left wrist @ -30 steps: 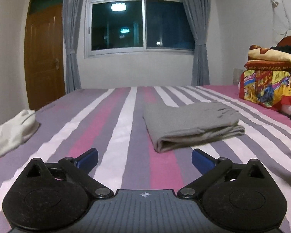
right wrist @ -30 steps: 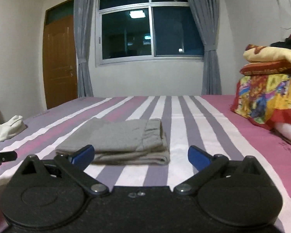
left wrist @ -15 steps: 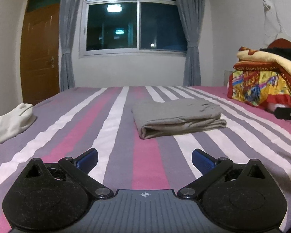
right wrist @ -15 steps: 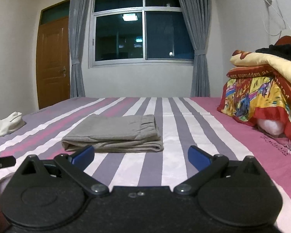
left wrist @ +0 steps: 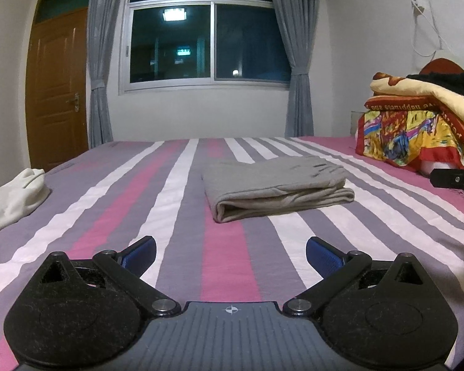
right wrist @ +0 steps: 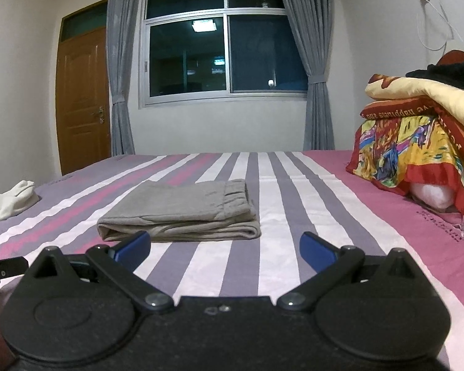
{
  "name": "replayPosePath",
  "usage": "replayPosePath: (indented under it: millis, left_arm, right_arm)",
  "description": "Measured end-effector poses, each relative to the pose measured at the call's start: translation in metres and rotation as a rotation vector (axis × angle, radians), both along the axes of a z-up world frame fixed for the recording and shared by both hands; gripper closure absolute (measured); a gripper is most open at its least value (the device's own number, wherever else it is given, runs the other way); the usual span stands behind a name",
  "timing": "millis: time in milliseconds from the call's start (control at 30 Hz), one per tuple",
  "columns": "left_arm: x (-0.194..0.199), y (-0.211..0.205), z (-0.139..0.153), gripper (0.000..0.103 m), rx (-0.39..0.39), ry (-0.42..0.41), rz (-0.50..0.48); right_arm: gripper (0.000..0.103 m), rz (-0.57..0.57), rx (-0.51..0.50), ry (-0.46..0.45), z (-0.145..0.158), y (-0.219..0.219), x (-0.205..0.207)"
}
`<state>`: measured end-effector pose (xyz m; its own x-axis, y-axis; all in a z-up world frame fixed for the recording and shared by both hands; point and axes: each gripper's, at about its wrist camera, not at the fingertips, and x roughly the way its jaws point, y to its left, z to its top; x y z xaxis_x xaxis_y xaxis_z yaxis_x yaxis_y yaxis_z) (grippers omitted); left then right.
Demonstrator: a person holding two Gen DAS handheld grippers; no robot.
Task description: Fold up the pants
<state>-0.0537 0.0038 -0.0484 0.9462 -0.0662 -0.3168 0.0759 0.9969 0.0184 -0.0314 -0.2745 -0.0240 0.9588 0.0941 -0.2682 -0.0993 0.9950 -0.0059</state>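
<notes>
Pants folded, lying mid-bed; both grippers empty
White cloth [left wrist: 12,198] at left bed edge; grey pants [left wrist: 275,187] folded into a flat rectangle on the striped bedspread [left wrist: 170,204]; colourful blanket pile [left wrist: 417,130] at right. Left gripper [left wrist: 230,255] hovers short of the pants, jaws wide apart; right gripper [right wrist: 224,249] likewise, jaws wide apart, nothing held

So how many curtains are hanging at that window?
2: a left curtain beside the window's left edge near the door, and a right curtain at its right edge. None seems hidden.
</notes>
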Motion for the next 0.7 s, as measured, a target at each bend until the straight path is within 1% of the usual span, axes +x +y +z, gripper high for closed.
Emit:
replayPosePath:
  millis: [700]
  left_arm:
    - [0.0002,0.0005,0.0000,0.001,-0.035,-0.011,0.005]
  right_arm:
    - [0.000,0.013,-0.013,-0.002,-0.0025,-0.0003,0.0037]
